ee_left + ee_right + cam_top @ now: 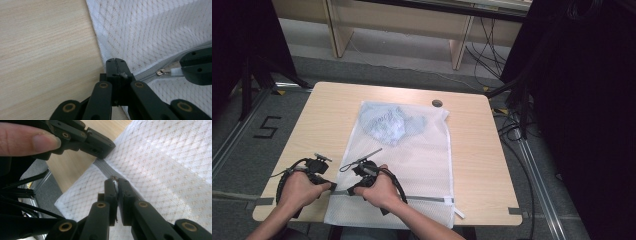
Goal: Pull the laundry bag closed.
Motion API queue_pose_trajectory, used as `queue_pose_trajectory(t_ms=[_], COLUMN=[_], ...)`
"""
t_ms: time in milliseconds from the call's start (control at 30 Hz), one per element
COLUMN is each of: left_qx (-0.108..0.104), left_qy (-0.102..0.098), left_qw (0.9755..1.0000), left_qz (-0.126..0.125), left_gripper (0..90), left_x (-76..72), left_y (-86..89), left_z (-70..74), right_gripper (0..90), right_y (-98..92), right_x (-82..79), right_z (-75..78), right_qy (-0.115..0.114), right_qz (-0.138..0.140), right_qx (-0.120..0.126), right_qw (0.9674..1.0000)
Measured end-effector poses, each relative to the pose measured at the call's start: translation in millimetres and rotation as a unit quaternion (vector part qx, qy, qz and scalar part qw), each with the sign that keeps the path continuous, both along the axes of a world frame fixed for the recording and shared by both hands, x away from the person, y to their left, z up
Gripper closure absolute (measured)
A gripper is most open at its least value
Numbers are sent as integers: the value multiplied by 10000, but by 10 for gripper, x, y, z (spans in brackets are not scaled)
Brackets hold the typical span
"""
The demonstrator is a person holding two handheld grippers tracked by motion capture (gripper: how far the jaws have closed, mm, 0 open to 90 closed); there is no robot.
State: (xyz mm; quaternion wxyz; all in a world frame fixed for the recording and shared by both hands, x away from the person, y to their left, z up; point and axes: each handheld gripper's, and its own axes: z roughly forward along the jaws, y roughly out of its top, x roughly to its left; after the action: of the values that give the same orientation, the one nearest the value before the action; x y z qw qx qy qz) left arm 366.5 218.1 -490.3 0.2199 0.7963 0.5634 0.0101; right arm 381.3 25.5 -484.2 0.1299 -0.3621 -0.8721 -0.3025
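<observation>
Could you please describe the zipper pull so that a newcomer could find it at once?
Start at the white mesh laundry bag on the table. Along its near edge runs a grey zipper. The zipper pull is the white tab pinched in the right claw.

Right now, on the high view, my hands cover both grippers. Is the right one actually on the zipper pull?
Observer: Yes. The right gripper is shut on the white pull tab.
Operator: And the left one?
Observer: The left gripper is shut on the mesh bag, at the edge where the zipper ends.
Operator: How far along is the slider?
Observer: The slider sits close to the left gripper, near that end of the zipper.
</observation>
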Motion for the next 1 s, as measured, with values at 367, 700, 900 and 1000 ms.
queue_pose_trajectory(t_ms=[367, 700, 900, 1000], left_qx=[-4, -19, -22, -52], left_qy=[0, -2, -9, -24], left_qw=[10000, 10000, 10000, 10000], left_qz=[12, 22, 39, 77], left_gripper=[899, 899, 899, 899], left_x=[0, 0, 1, 2], left_y=[1, 2, 2, 0], left_z=[0, -2, -4, -8], right_gripper=[871, 871, 871, 871], right_y=[-55, -116, -145, -159], right_x=[-35, -44, -45, -37], right_z=[35, 59, 75, 76], right_qy=[133, 143, 128, 56], right_qz=[-112, -159, -141, -87], right_qx=[-22, -92, -60, -57], right_qw=[9998, 9997, 9998, 9999])
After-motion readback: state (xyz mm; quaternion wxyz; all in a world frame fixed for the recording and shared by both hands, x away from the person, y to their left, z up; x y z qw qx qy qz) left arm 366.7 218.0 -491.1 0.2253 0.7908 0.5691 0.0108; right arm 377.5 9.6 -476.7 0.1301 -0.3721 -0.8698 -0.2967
